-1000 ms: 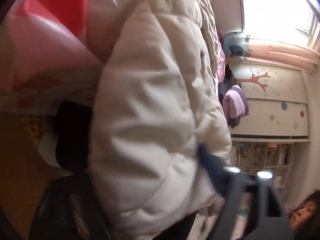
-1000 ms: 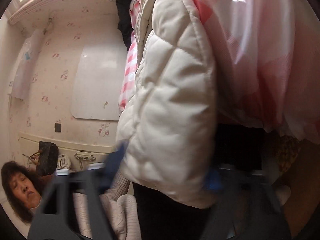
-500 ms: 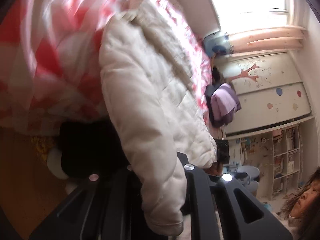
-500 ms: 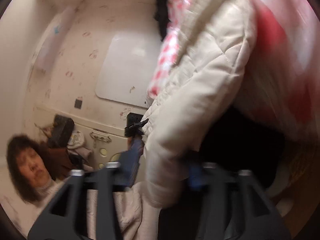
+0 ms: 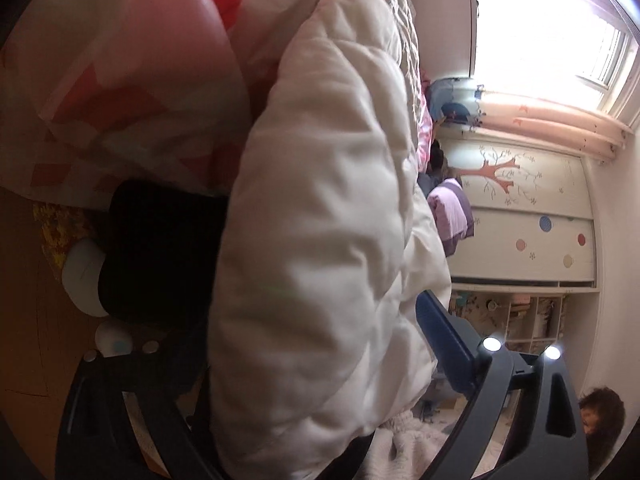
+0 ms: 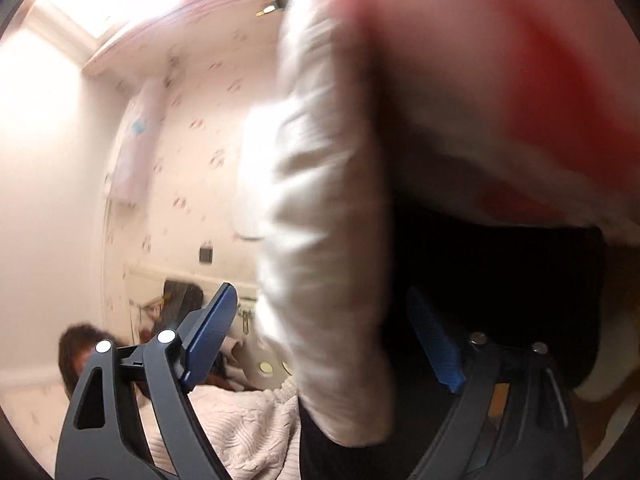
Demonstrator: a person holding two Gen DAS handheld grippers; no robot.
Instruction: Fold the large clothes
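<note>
Left wrist, puffy quilted white jacket (image 5: pixel 332 240)

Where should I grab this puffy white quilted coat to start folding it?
Take the white quilted coat by its hanging lower end, from below: that narrow end droops between the open left gripper fingers, thin enough to pinch; higher up it bulges.

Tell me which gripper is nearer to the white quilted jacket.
Left, slightly. Both grippers' jaws have just been opening. The left gripper straddles the white quilted jacket, which fills its gap; the right gripper straddles the sleeve with space beside one finger.
</note>
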